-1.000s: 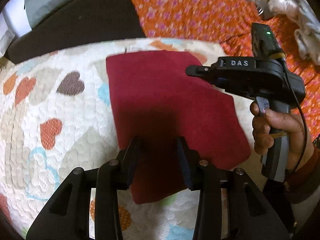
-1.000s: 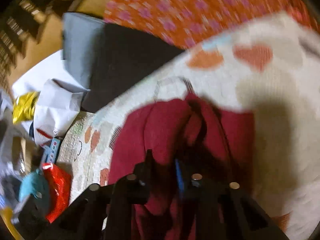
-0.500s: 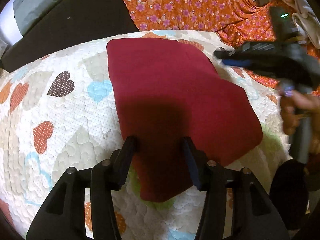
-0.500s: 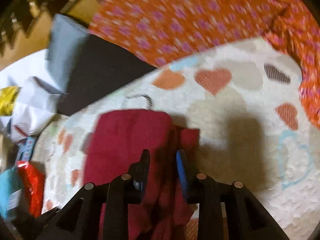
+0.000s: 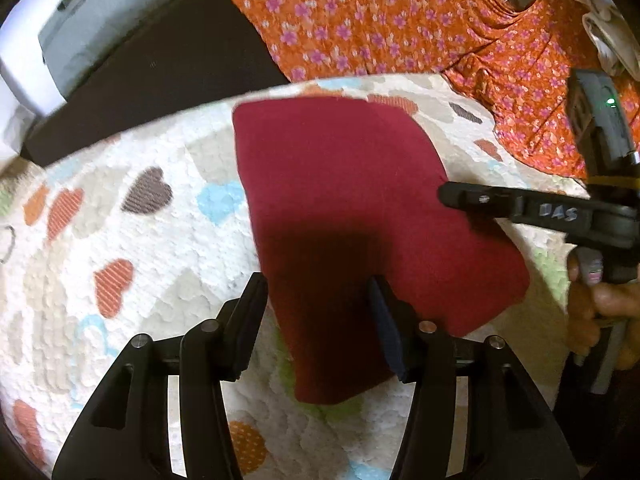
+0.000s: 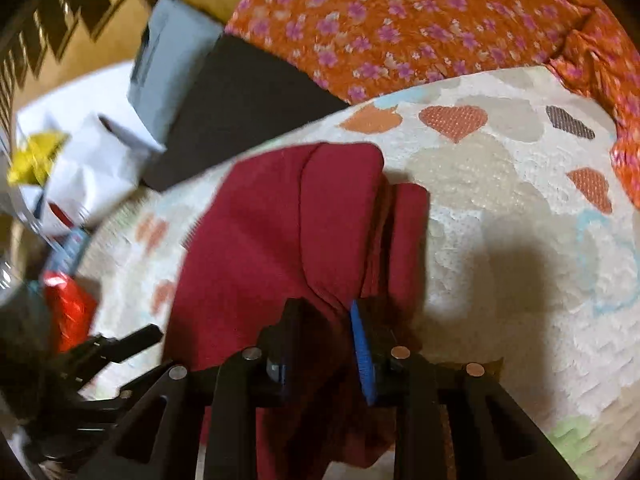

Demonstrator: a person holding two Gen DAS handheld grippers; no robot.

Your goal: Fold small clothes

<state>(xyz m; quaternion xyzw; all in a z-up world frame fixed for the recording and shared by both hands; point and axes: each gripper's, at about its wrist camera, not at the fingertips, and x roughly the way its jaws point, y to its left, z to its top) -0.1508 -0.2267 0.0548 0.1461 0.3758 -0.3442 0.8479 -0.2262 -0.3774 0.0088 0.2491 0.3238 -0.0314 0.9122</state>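
A dark red folded cloth (image 5: 348,208) lies on a white quilt with coloured hearts (image 5: 132,240). My left gripper (image 5: 318,296) is open, its jaws either side of the cloth's near end, holding nothing. My right gripper (image 5: 452,196) reaches in from the right over the cloth's right edge. In the right wrist view the right gripper (image 6: 324,312) has the red cloth (image 6: 260,240) bunched between its jaws, which stand a narrow gap apart. The cloth's folded layers rise ahead of it. The left gripper (image 6: 120,344) shows at the lower left.
An orange flowered sheet (image 5: 400,28) lies beyond the quilt. A black pad (image 5: 160,76) and a grey box (image 5: 96,28) sit at the far left. White cloths (image 5: 600,20) lie at the far right. Bags and a red packet (image 6: 68,312) lie left of the quilt.
The right gripper swung away to the right, then came back over the cloth's right edge and took hold of it. The left gripper pulled back slightly and stayed open.
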